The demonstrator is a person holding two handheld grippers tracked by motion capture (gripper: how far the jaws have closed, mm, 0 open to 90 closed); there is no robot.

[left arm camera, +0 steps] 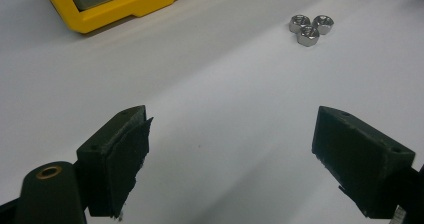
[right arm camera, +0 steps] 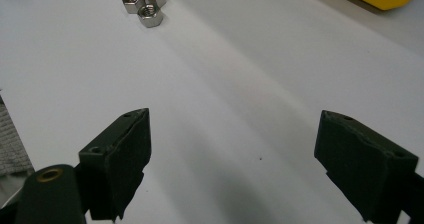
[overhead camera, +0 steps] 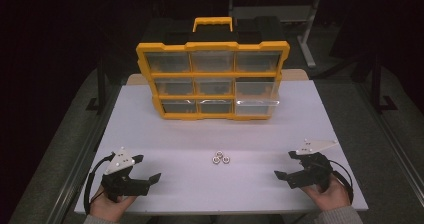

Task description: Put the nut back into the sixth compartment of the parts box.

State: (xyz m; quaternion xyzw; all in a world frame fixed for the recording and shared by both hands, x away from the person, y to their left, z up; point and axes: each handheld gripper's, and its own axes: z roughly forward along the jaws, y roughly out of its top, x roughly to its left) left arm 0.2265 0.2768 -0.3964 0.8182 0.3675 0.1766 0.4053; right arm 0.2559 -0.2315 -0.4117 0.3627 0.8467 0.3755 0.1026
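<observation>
Nothing has been picked up yet, so all the work looks to be ahead of you: the three nuts (overhead camera: 220,158) lie touching one another in a tight cluster on the bare worktop (overhead camera: 300,114), midway between your hands and well short of the organiser (overhead camera: 212,79). Your left claw (overhead camera: 146,170) rests near the front left edge with its jaws spread wide and nothing between them; your right claw (overhead camera: 286,165) sits opposite at the front right, also spread wide and holding nothing. From the left gripper view the nuts (left arm camera: 311,27) lie ahead and to the right, from the right gripper view ahead and to the left (right arm camera: 144,5). The organiser stands upright at the back, yellow-framed, with nine clear drawers in three rows. The bottom right drawer (overhead camera: 256,104) looks pulled slightly forward, likely the place for the nuts. What the drawers hold is too dim to tell.
</observation>
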